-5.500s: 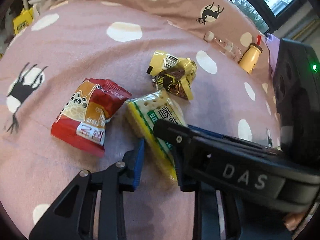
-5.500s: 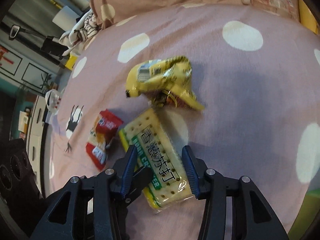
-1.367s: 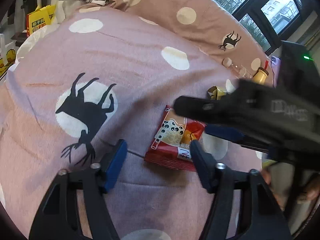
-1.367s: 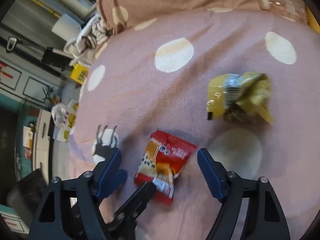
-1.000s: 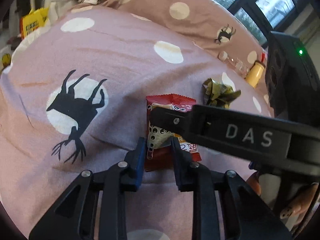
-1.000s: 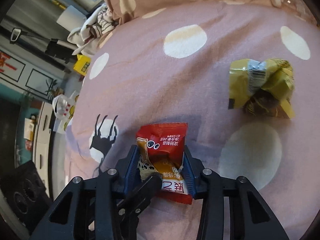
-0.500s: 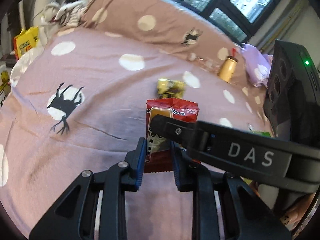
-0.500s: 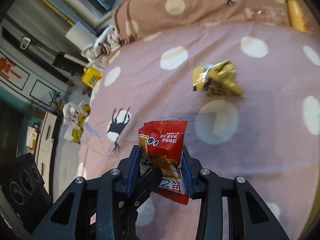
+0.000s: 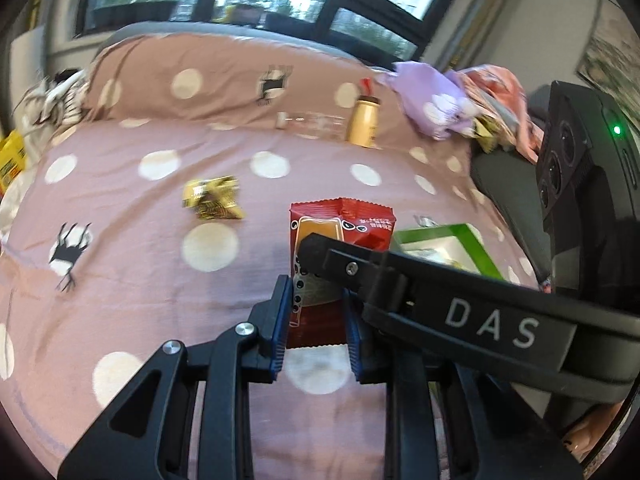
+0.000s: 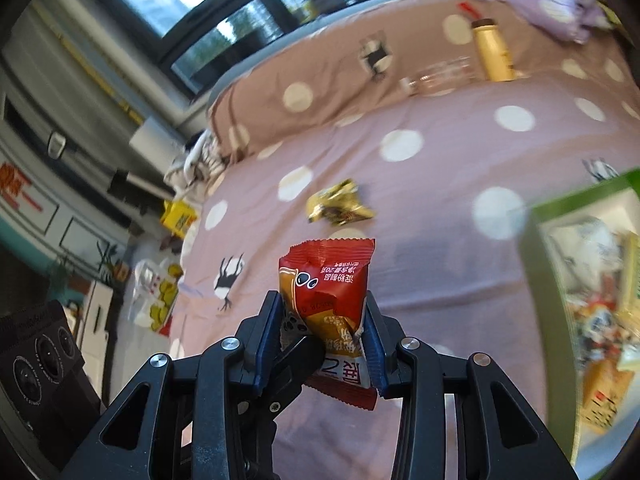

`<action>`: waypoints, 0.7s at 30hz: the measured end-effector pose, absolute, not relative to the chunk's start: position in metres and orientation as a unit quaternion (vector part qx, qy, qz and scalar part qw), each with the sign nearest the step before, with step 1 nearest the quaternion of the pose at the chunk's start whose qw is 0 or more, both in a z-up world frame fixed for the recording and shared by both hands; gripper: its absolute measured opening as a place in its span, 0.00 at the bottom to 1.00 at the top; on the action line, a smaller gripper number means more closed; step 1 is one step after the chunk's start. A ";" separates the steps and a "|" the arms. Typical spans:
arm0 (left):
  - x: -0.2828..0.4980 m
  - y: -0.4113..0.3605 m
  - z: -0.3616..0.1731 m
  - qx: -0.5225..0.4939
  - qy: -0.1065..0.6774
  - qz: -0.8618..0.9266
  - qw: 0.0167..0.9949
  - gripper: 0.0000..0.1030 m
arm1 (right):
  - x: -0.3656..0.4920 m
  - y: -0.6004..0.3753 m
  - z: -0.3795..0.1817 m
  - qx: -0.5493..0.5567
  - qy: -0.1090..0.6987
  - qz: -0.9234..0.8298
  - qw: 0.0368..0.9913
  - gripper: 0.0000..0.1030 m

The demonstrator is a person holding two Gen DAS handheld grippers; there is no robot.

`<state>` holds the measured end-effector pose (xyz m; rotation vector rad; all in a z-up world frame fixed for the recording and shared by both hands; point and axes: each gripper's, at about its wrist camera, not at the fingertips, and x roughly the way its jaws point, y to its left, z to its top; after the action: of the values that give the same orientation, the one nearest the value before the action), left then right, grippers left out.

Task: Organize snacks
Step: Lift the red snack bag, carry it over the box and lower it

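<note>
Both grippers hold one red snack packet (image 9: 340,232) in the air above the pink spotted bedspread (image 9: 120,280). My left gripper (image 9: 316,320) is shut on its lower part, blue pads on either side. The right gripper's arm (image 9: 480,320) crosses this view and covers the packet's middle. In the right wrist view my right gripper (image 10: 324,336) is shut on the same red packet (image 10: 328,280), and a left finger (image 10: 296,360) reaches in under it. A crumpled yellow snack packet (image 9: 212,198) (image 10: 340,202) lies on the bed farther back. A green box (image 9: 452,236) (image 10: 580,196) with several snacks inside stands to the right.
By the pillow at the back lie a yellow bottle (image 9: 362,122) (image 10: 494,52) and a clear bottle (image 9: 308,122) (image 10: 440,74), with a purple bag (image 9: 432,108) (image 10: 552,4) to their right. The bed's left edge drops to a floor cluttered with bags (image 10: 156,296).
Both grippers closed on the red packet, lifted it off the bedspread and carried it up and to the right. The green box has come into view.
</note>
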<state>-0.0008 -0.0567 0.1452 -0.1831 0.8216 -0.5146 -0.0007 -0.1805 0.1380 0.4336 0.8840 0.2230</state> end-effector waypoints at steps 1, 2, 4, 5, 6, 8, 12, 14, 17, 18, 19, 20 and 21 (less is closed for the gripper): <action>-0.002 -0.064 0.147 -0.085 0.393 -0.254 0.879 0.23 | -0.005 -0.189 0.141 0.211 0.418 0.100 0.878 0.40; -0.003 -0.068 0.148 -0.082 0.392 -0.259 0.879 0.23 | -0.008 -0.195 0.142 0.214 0.415 0.094 0.879 0.40; -0.005 -0.083 0.152 -0.075 0.388 -0.273 0.877 0.23 | -0.016 -0.208 0.147 0.220 0.405 0.081 0.884 0.40; -0.005 -0.088 0.153 -0.073 0.387 -0.279 0.876 0.22 | -0.018 -0.214 0.148 0.222 0.401 0.075 0.885 0.40; -0.005 -0.095 0.155 -0.071 0.387 -0.286 0.874 0.22 | -0.020 -0.221 0.149 0.226 0.397 0.069 0.887 0.40; -0.004 -0.109 0.158 -0.065 0.388 -0.300 0.869 0.22 | -0.026 -0.233 0.152 0.235 0.390 0.057 0.889 0.40; -0.004 -0.139 0.162 -0.048 0.386 -0.328 0.861 0.22 | -0.036 -0.264 0.153 0.258 0.377 0.032 0.889 0.41; -0.002 -0.153 0.161 -0.037 0.387 -0.335 0.858 0.22 | -0.041 -0.277 0.152 0.270 0.370 0.022 0.889 0.41; -0.001 -0.176 0.158 -0.027 0.392 -0.351 0.850 0.22 | -0.045 -0.298 0.147 0.289 0.367 0.002 0.884 0.41; 0.000 -0.182 0.157 -0.025 0.395 -0.355 0.847 0.22 | -0.047 -0.305 0.146 0.294 0.366 -0.005 0.883 0.41; 0.001 -0.190 0.155 -0.021 0.397 -0.359 0.845 0.22 | -0.049 -0.312 0.144 0.300 0.366 -0.011 0.881 0.41; 0.001 -0.195 0.154 -0.018 0.399 -0.361 0.843 0.22 | -0.049 -0.317 0.142 0.305 0.366 -0.014 0.879 0.41; 0.001 -0.202 0.152 -0.014 0.401 -0.365 0.840 0.22 | -0.050 -0.323 0.140 0.310 0.366 -0.018 0.877 0.41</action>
<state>0.0015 -0.2022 0.1521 -0.0296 0.8487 -0.7713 -0.0504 -0.3232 0.1404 0.6473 0.7636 -0.0368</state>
